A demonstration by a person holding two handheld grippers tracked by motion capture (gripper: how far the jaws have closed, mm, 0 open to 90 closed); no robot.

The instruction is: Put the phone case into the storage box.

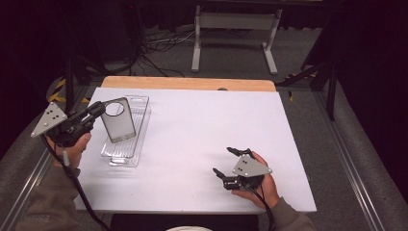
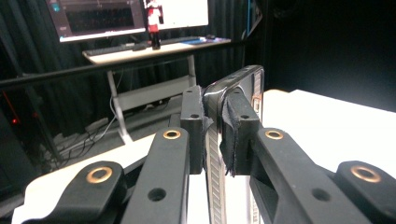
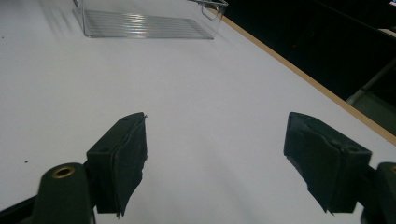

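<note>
Now, left gripper (image 1: pixel 98 109) clamping phone case (image 1: pixel 118 120) over clear tray (image 1: pixel 126 155) at nine o'clock, right gripper (image 1: pixel 226 161) resting open-jawed on table (image 1: pixel 192 125) at five o'clock.

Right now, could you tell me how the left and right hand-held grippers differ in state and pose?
The left hand-held gripper is shut on the edge of a phone case, while the right hand-held gripper is open and holds nothing. The left one is raised over the clear plastic tray; the right one sits low on the white table, apart from the tray. Both have black jaws and a grey three-cornered plate.
</note>
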